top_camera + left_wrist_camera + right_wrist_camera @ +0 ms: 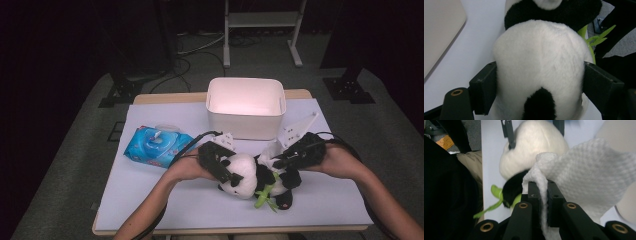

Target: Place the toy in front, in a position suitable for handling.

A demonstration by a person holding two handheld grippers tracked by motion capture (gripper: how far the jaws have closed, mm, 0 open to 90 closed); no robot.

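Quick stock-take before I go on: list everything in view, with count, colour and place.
Plush panda: one, white and black with green leaves, table centre front.
Wipe: one, white, pinched in the right tool.
Wipes pack: one, blue, left on the table.
Bin: one, white, back of the table.
Table: one, pale top.
Stand: one, white, floor behind.
Left tool: one, black, jaws at either side of the panda's white body.
Right tool: one, black, shut on the wipe.
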